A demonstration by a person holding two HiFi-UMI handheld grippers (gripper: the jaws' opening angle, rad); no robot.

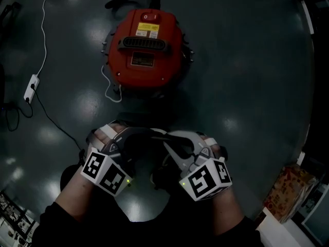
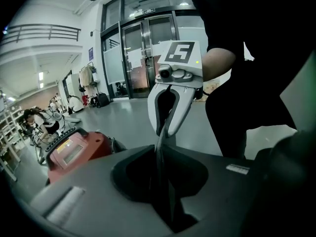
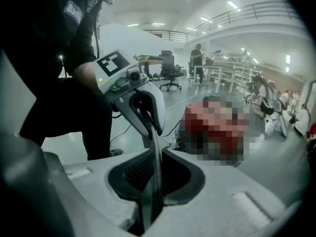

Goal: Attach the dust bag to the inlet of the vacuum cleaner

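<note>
While the dust bag (image 3: pixel 155 177) is carried clear of the floor (image 1: pixel 247 86), it is stretched between the two tools and shows edge-on as a thin dark sheet with a woven texture. The left hand-held gripper (image 3: pixel 152 128) is clamped on one edge of it. The right hand-held gripper (image 2: pixel 165 131) is clamped on the opposite edge, jaws nearly together on the thin material.

Location: the bag is held just in front of the person, on the near side of the red drum vacuum cleaner (image 1: pixel 146 48) and apart from it. The cleaner stands upright on the floor with its lid and handle facing up. No view shows its inlet, so which side must be approached cannot be stated.

Handling assessment: the bag appears light, soft and limp. It will likely sag or fold once tension between the two grips is lost. A stiffer collar round the opening, if present, would be the sound place to hold it for seating on the inlet; none can be made out here.

Hazard noted: a white cord (image 1: pixel 110 89) trails from the cleaner's left side.
</note>
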